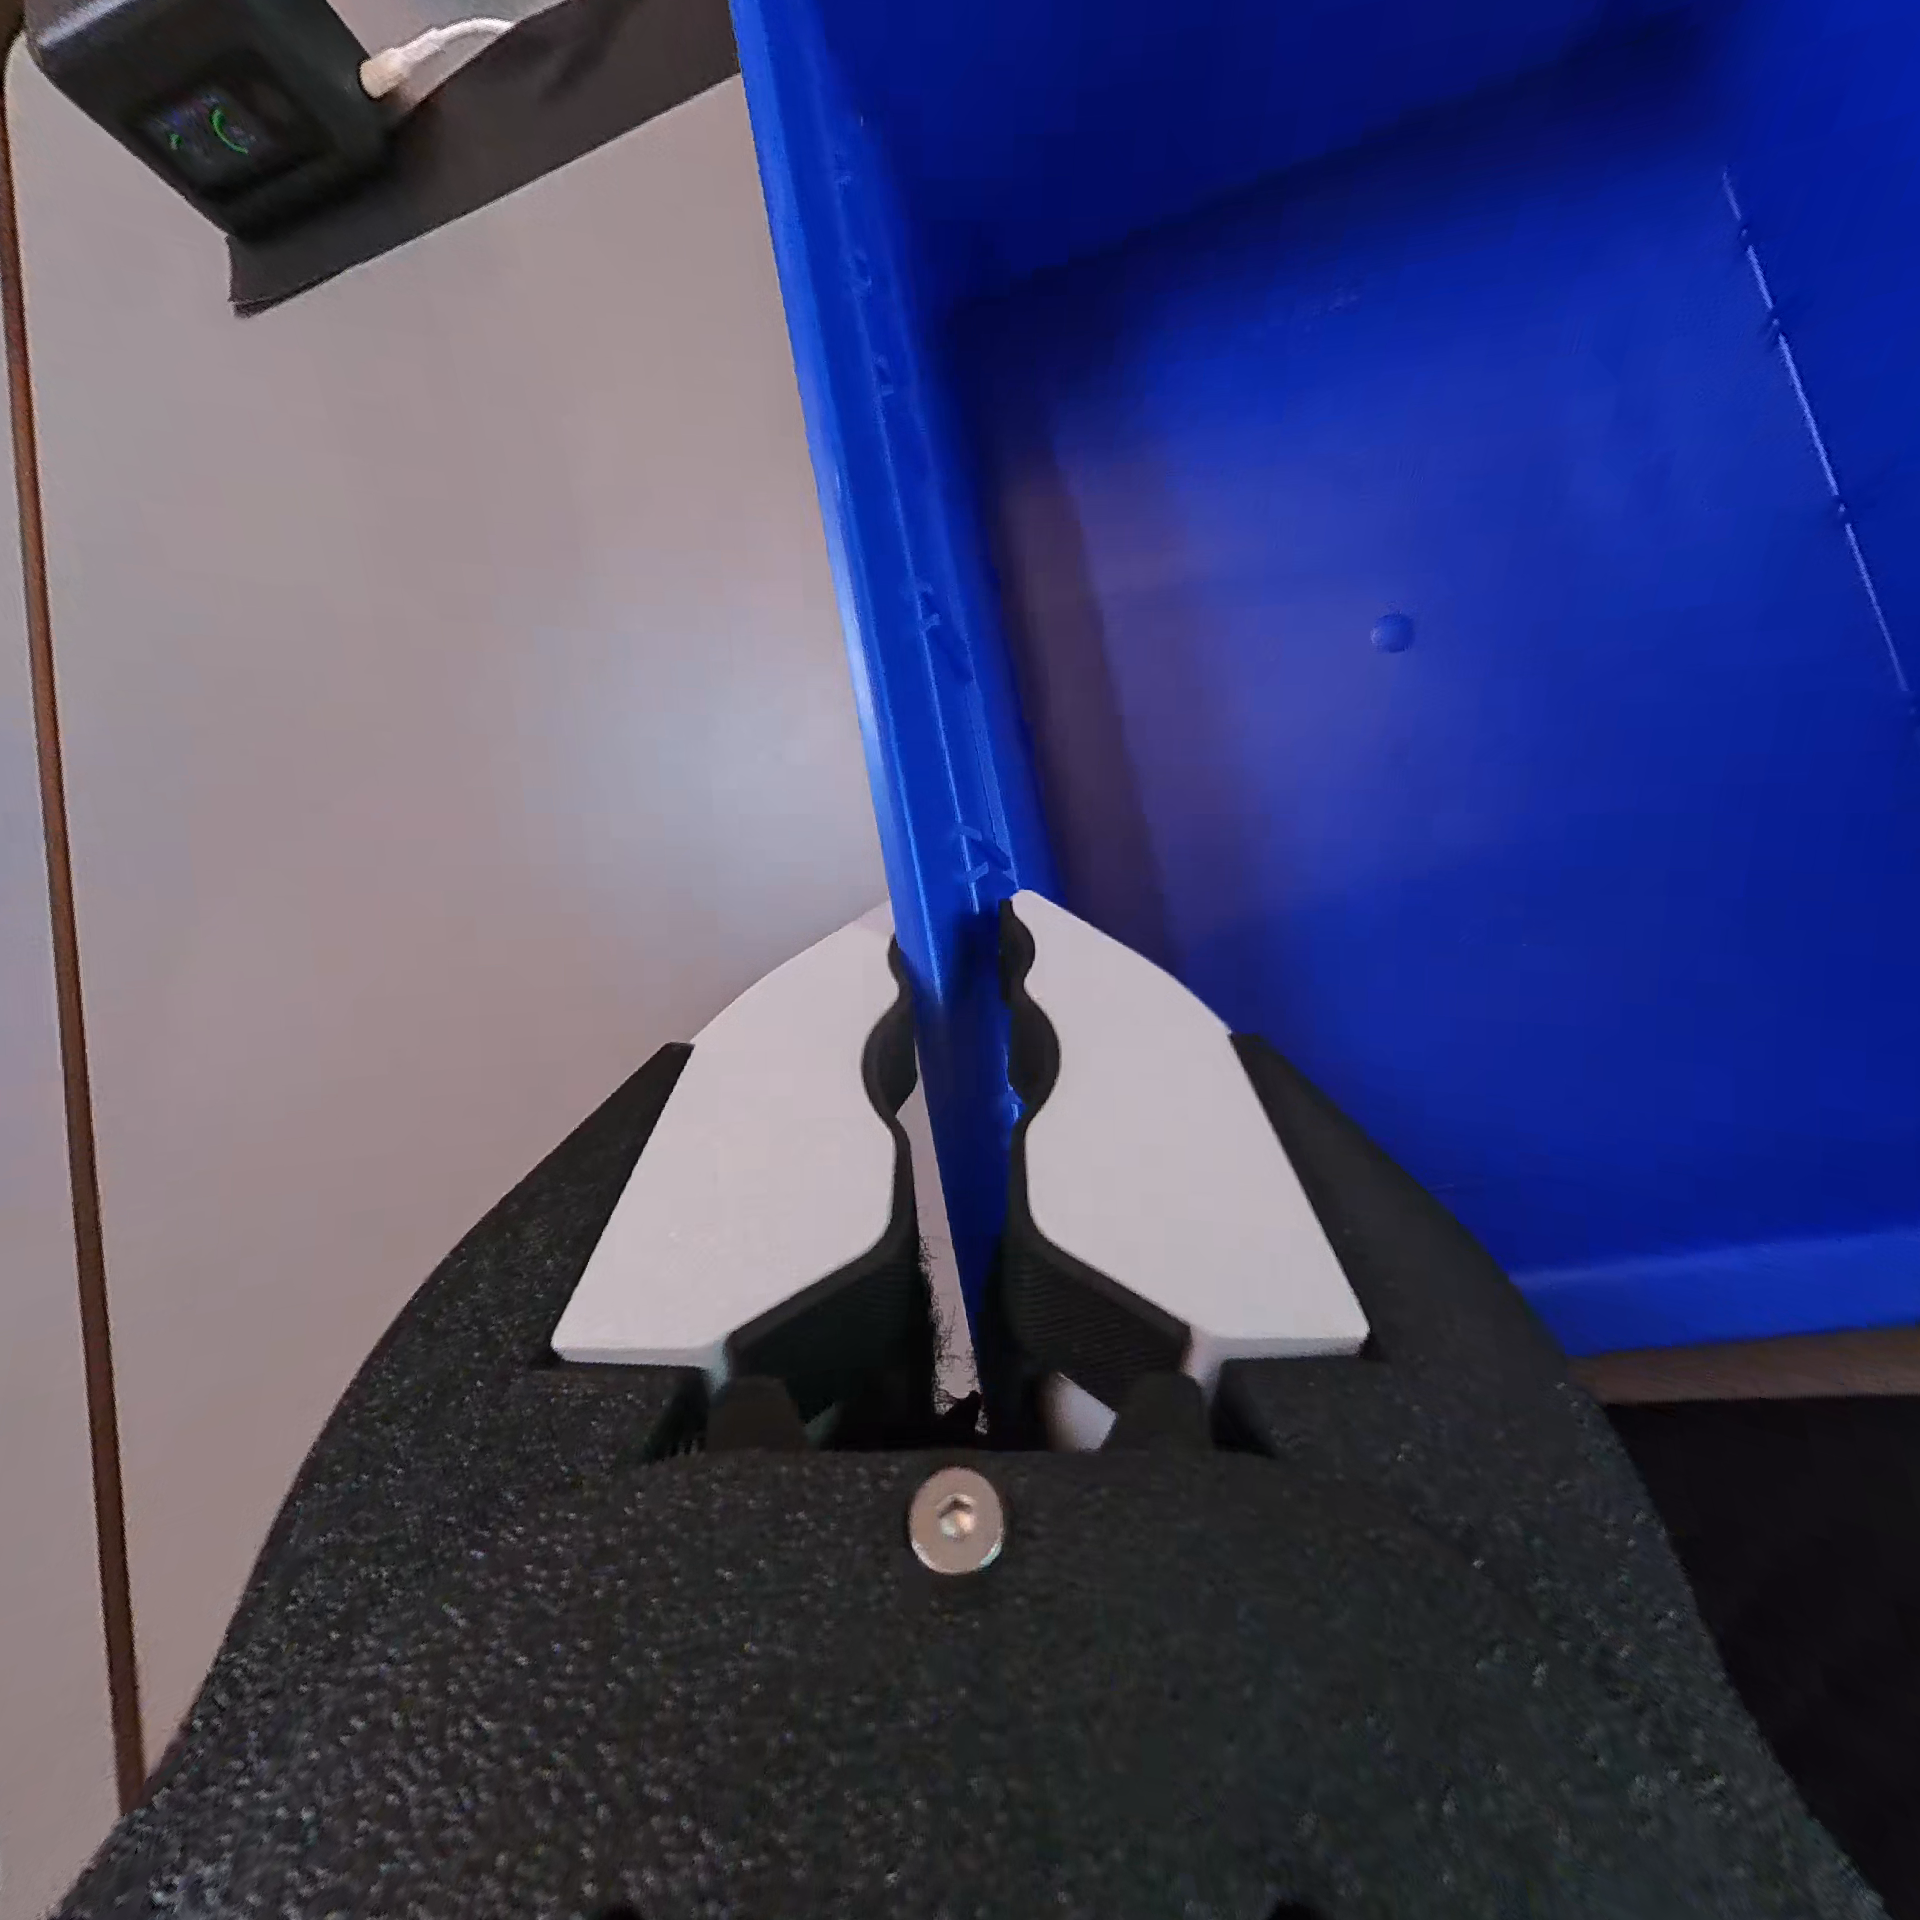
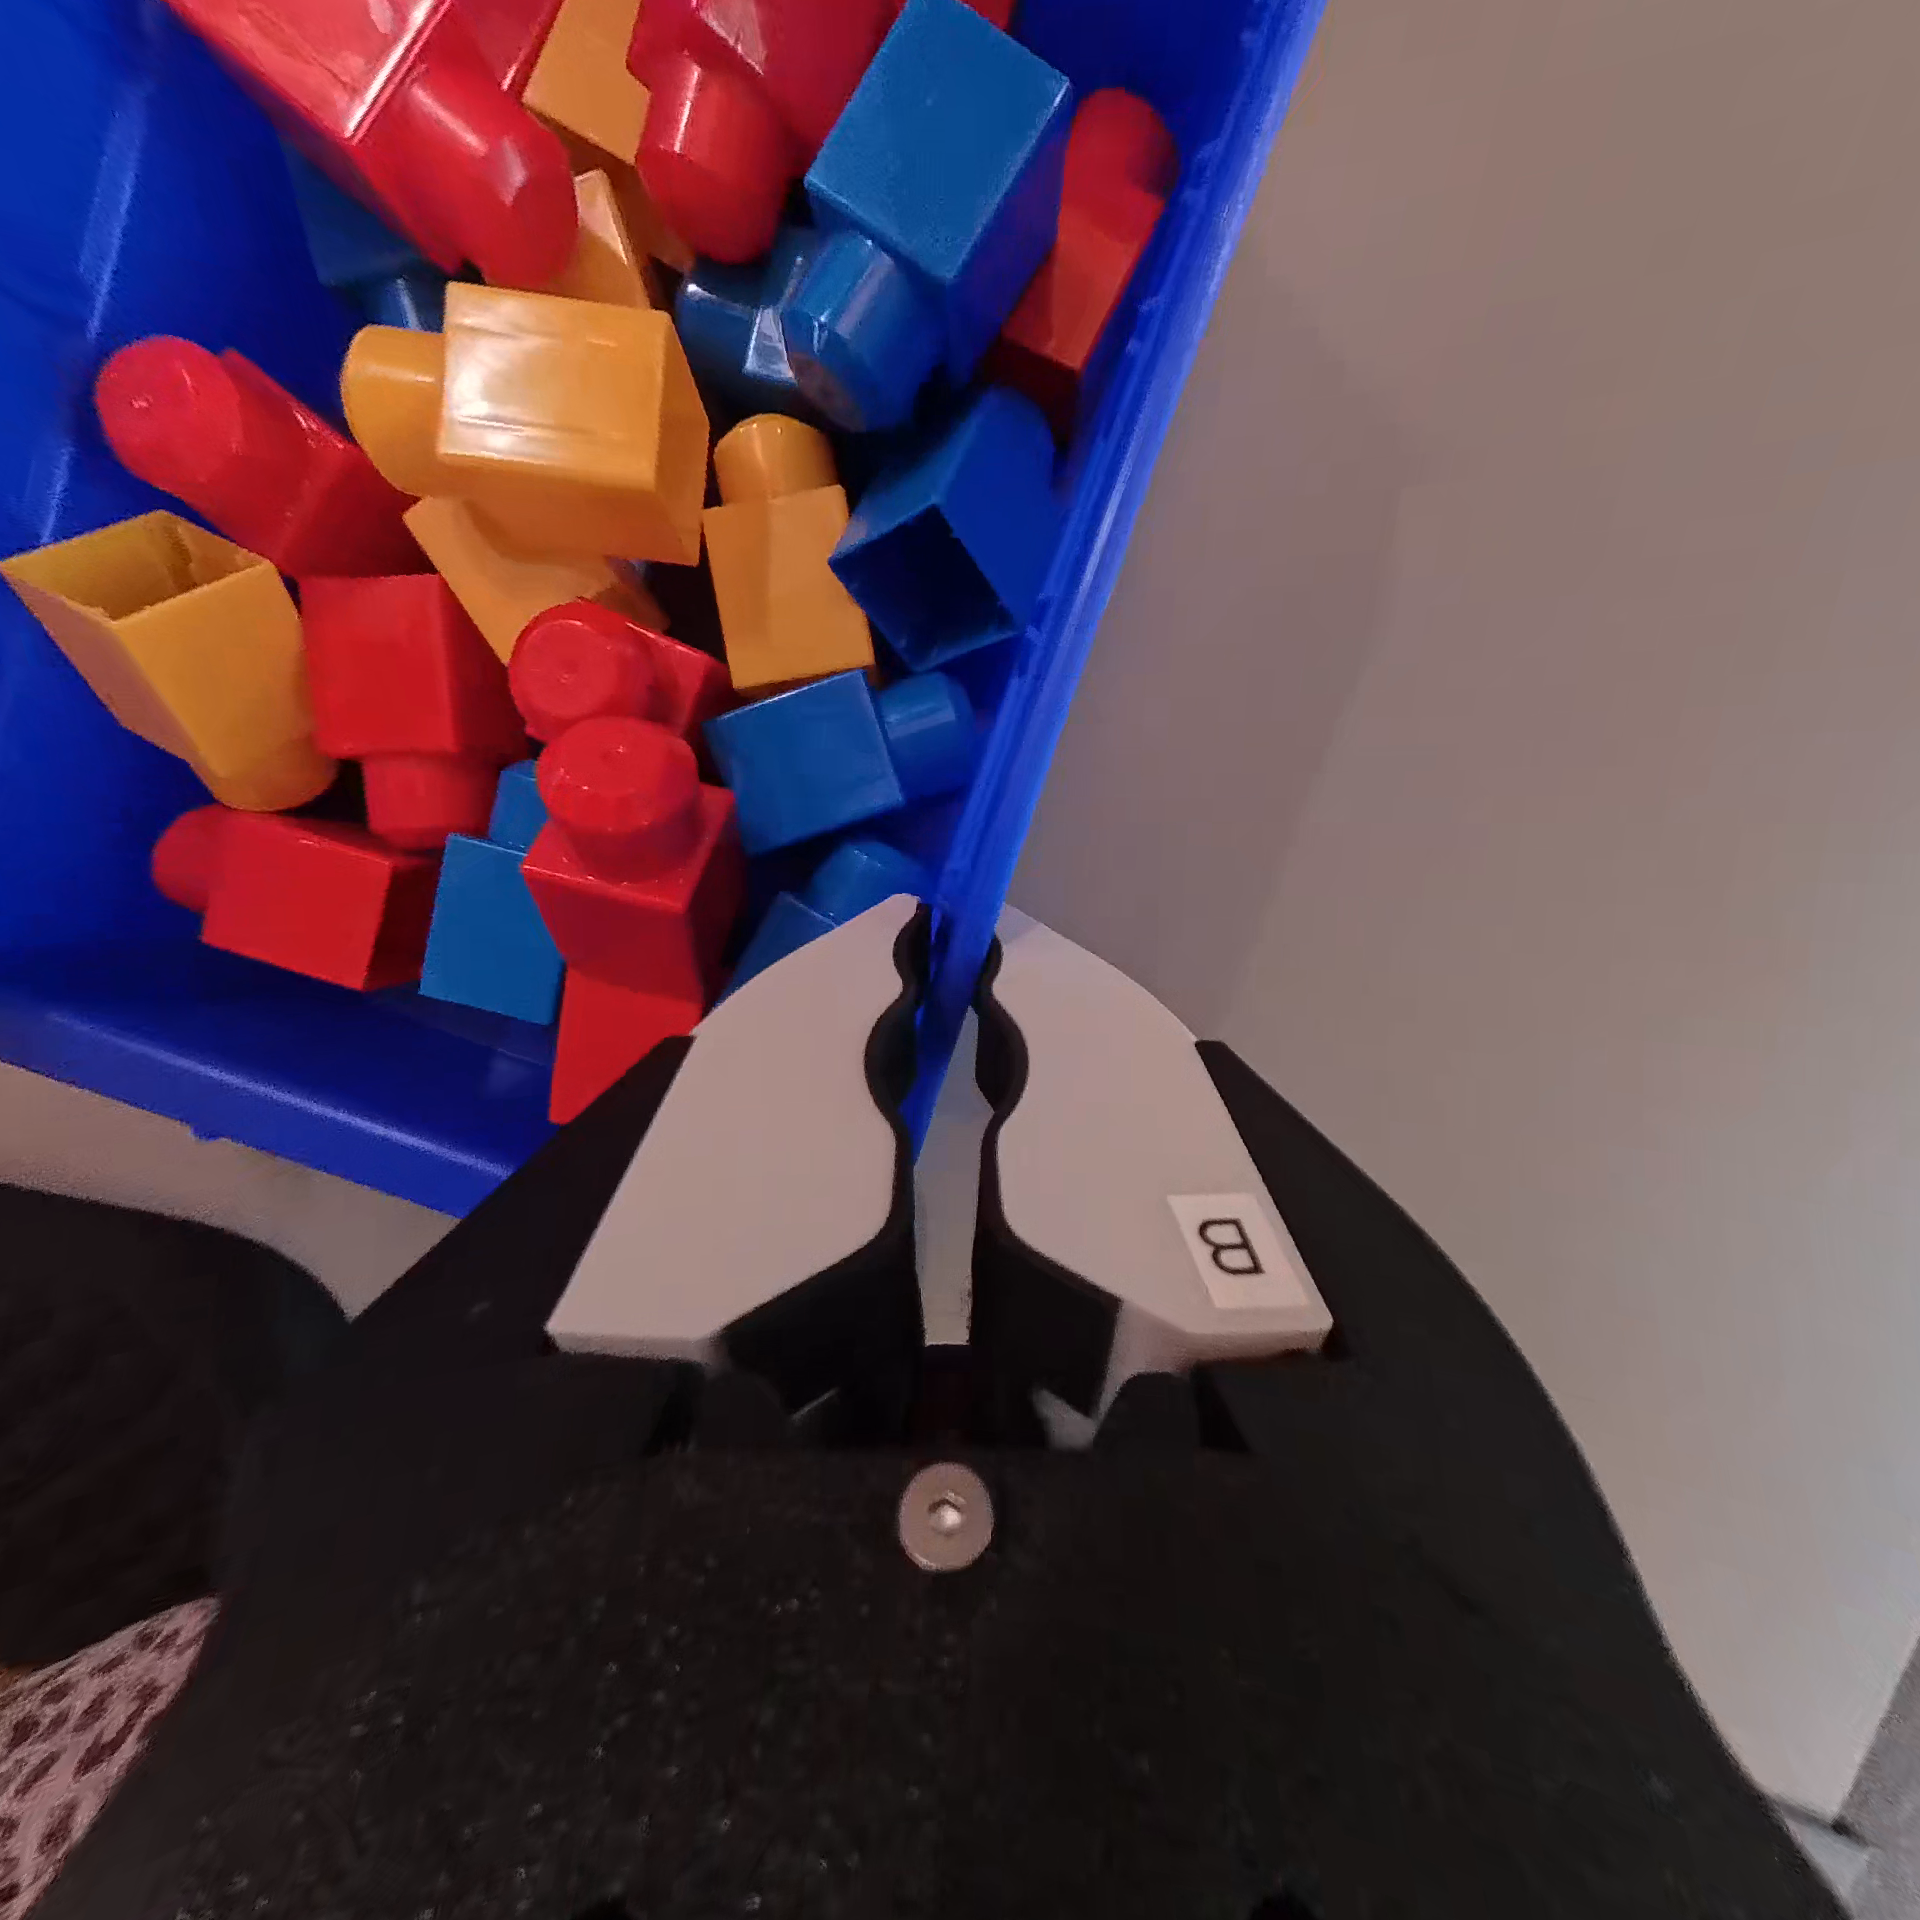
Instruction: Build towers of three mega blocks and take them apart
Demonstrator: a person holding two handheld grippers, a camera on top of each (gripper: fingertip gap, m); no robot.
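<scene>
A blue plastic bin [image 1: 1455, 727] fills the right of the left wrist view; the part of its floor I see is bare. My left gripper [image 1: 951, 925] is shut on the bin's left wall [image 1: 883, 520]. In the right wrist view the same bin [image 2: 104, 260] holds a pile of several red [image 2: 634, 883], yellow [image 2: 561, 436] and blue [image 2: 935, 177] mega blocks, heaped against its right wall. My right gripper [image 2: 951, 935] is shut on that right wall [image 2: 1091, 571]. The bin looks tilted in both views.
A pale table top [image 1: 416, 727] lies left of the bin and also shows right of it in the right wrist view [image 2: 1507, 727]. A small black device [image 1: 229, 114] with a white cable sits on dark cloth at the far left corner. A table edge runs along the far left. There is about 55 cm between the tips of the two grippers. The small black device [image 1: 229, 114] is about 35 cm from my left fingertips.
</scene>
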